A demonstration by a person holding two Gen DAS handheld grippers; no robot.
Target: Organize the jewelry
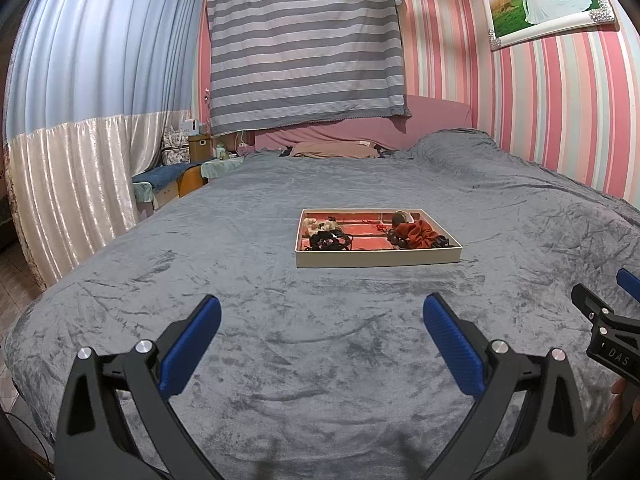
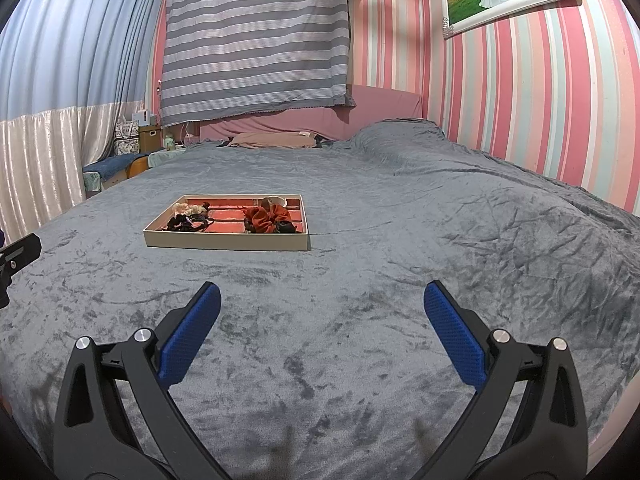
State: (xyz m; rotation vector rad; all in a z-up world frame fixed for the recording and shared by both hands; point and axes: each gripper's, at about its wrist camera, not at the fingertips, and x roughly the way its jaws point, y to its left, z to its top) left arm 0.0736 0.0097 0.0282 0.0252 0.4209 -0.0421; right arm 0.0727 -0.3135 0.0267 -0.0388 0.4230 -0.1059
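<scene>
A shallow cream tray [image 1: 378,258] [image 2: 228,243] with a red compartmented lining lies on the grey bed cover. In its left end are black hair ties [image 1: 330,240] [image 2: 187,222] and pale ones [image 1: 320,225] behind them. In its right end sits a rust-red scrunchie [image 1: 418,234] [image 2: 266,216] with dark pieces beside it. My left gripper [image 1: 322,312] hovers open over bare cover, well short of the tray. My right gripper [image 2: 322,300] is open too, nearer than the tray and to its right. Neither holds anything.
The grey velvet cover [image 1: 280,360] spreads wide around the tray. Pillows and a pink headboard [image 1: 360,132] lie at the far end. A striped wall runs along the right; curtains and a cluttered bedside stand [image 1: 188,152] are on the left. The right gripper's body [image 1: 608,328] shows at the left view's edge.
</scene>
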